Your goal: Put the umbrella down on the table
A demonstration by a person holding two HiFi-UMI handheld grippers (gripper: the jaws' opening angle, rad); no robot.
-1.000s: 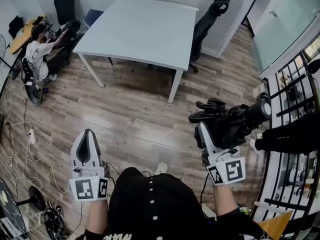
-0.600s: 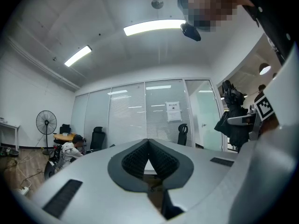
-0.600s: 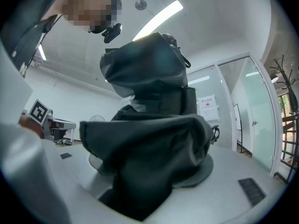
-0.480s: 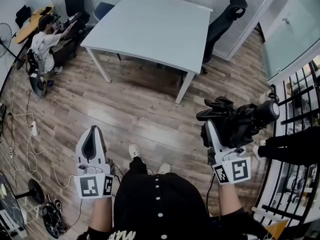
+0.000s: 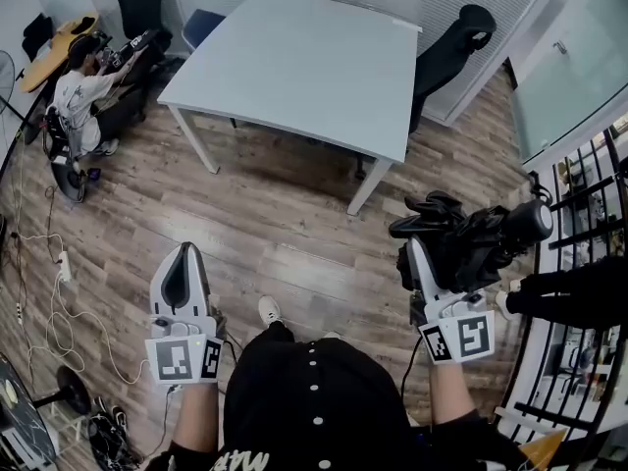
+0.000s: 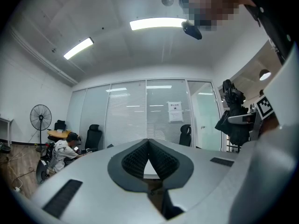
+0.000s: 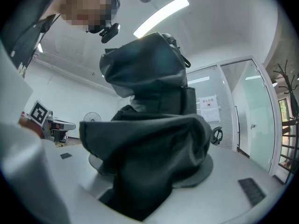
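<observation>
Right tool [image 5: 412, 258] is clamped on the folded black umbrella [image 5: 481, 238]. That's out at three o'clock in the head view, held up over the wood floor [image 5: 285, 234], dark fabric bunched between the jaws. The white counter [image 5: 304, 57] lies up at twelve o'clock, well apart from the umbrella. Left tool [image 5: 183, 255], down at eight o'clock, has its jaws pressed together on nothing. A seated person [image 5: 77, 101] is at ten o'clock.
</observation>
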